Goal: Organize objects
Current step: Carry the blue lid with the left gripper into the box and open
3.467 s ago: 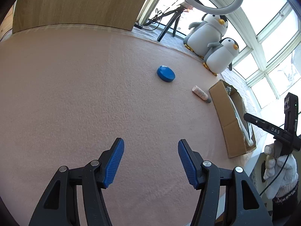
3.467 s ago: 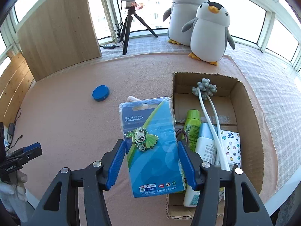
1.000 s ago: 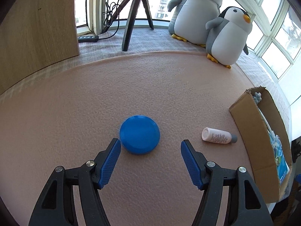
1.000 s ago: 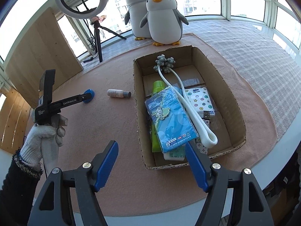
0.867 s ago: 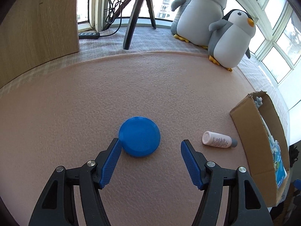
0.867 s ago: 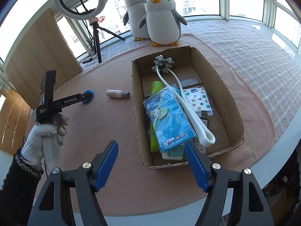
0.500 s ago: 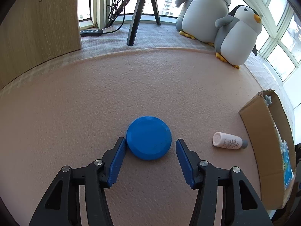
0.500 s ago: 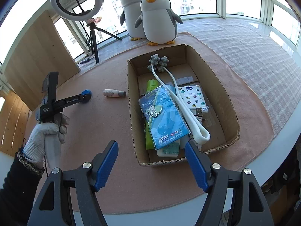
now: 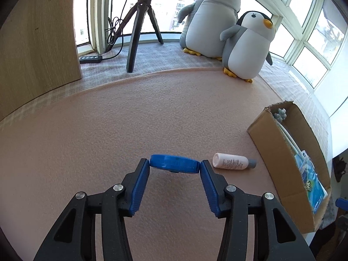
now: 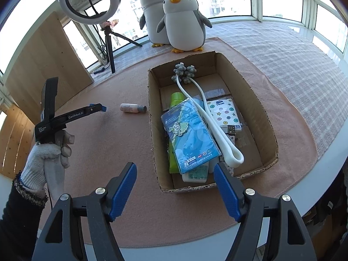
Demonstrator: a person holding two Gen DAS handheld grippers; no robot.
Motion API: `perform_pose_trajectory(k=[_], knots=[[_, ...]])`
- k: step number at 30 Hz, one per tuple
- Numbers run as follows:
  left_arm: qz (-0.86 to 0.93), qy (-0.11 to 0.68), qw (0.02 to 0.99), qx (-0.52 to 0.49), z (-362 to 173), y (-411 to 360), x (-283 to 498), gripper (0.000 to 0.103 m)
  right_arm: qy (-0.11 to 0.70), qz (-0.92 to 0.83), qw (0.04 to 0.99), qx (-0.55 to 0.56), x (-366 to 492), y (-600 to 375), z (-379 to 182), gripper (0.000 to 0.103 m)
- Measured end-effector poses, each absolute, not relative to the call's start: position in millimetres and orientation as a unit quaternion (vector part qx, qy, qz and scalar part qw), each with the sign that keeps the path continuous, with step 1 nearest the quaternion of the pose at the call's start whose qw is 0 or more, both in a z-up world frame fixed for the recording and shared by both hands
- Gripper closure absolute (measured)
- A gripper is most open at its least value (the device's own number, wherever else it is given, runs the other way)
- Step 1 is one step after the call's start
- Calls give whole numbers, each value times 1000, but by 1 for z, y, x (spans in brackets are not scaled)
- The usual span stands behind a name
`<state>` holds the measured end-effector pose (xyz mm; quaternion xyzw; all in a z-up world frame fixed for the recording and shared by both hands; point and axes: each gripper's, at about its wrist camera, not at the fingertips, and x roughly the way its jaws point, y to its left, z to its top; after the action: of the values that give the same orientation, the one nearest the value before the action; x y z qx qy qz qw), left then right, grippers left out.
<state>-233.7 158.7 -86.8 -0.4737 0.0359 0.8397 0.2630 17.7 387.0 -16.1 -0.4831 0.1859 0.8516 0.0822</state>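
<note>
Since half a second ago the left gripper (image 9: 175,167) has clamped the blue disc (image 9: 174,163) by its rim; rigid, light, maybe slippery; right gripper (image 10: 175,181) gapes empty

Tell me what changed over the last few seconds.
The left hand-held gripper moved in and closed on the blue disc. The right hand-held gripper let go of the blue card pack, now inside the cardboard box, and stands open. The pink bottle stayed put.

two plush penguins (image 10: 174,19), one box (image 10: 256,117), one bottle (image 10: 132,108)
</note>
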Motion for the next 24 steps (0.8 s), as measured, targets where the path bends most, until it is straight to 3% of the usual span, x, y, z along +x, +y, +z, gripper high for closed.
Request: perform_pose_trajectory(k=[9,24], knots=[[838,29,315,-444,-46,186,-206,51,193,852,86,-479,19,392,-17,33],[787,71,440,-426,-22,305,-135,51,207,849,109,-475,34,406,-18,33]])
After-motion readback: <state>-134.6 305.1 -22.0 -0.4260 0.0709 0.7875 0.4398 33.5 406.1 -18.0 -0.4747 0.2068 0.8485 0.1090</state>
